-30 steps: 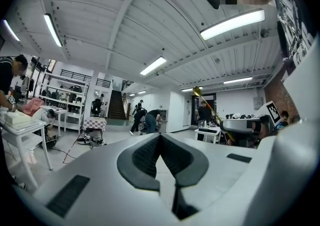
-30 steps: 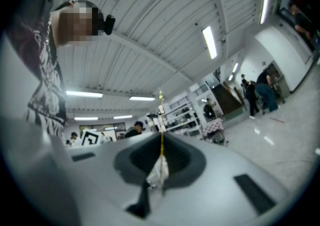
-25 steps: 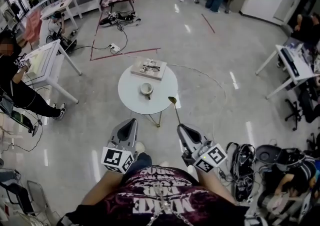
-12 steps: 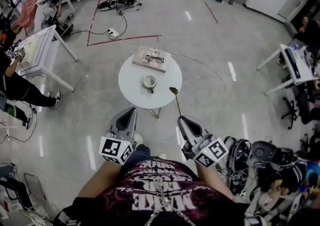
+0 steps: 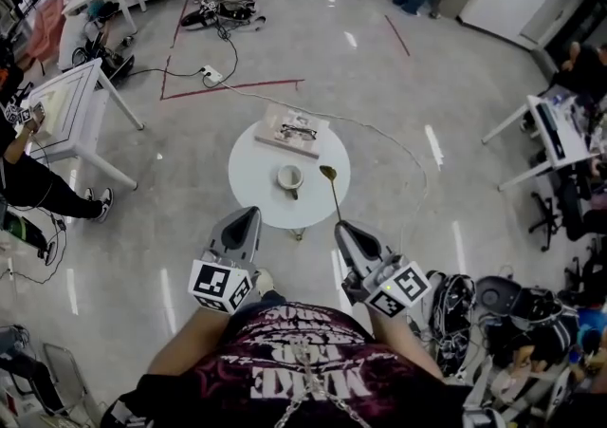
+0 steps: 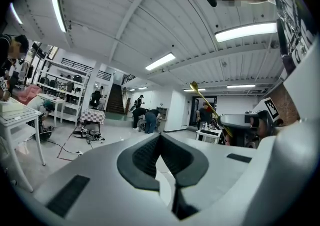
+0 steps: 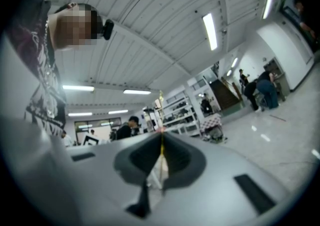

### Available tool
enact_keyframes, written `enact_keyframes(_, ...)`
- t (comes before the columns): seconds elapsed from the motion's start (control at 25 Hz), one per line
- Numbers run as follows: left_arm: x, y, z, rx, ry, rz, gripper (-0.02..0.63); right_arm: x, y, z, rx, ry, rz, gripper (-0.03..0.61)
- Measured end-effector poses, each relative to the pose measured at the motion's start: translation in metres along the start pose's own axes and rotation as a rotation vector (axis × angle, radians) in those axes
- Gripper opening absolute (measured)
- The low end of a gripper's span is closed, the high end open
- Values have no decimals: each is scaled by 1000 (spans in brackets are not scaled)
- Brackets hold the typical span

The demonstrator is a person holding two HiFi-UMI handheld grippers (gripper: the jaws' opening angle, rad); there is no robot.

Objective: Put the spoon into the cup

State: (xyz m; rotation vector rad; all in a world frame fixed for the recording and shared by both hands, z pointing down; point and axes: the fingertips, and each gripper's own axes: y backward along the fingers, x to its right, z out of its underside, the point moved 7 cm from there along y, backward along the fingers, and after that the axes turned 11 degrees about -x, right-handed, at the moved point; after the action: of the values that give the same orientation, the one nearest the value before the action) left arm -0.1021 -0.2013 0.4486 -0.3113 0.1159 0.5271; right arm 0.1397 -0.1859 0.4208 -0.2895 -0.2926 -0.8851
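A white cup (image 5: pixel 289 176) stands near the middle of a small round white table (image 5: pixel 254 165) on the floor ahead of me. My right gripper (image 5: pixel 343 229) is shut on the handle of a long golden spoon (image 5: pixel 333 196). The spoon's bowl reaches over the table's right edge, to the right of the cup. In the right gripper view the spoon (image 7: pixel 161 109) sticks straight out from between the closed pads of the right gripper (image 7: pixel 161 135). My left gripper (image 5: pixel 245 217) is level beside it, shut and empty, short of the table. The left gripper view shows its pads (image 6: pixel 145 155) together and the spoon (image 6: pixel 202 97) at the right.
A flat book (image 5: pixel 297 130) lies at the table's far edge. White desks (image 5: pixel 71 94) and a seated person (image 5: pixel 28 179) are at the left, cables (image 5: pixel 213 75) on the floor beyond, another desk (image 5: pixel 560 127) and bags (image 5: pixel 460 303) at the right. People bend over at the far back.
Both grippers have advanced toward the round table, which now sits closer and lower in the head view. The spoon's bowl now overlaps the table's right edge. The jaws are unchanged.
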Motion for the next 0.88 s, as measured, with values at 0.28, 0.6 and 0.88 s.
enact_keyframes(0.28, -25, -16, -16, 15, -16, 51, 26, 3, -22, -13, 21, -7, 34, 37)
enact_keyframes(0.6, -43, -26, -28, 28, -47, 138, 26, -5, -51, -24, 46, 3, 76, 37)
enact_keyframes(0.88, -61, -27, -28, 37, -1, 148, 26, -17, -59, -24, 20, -5, 94, 37)
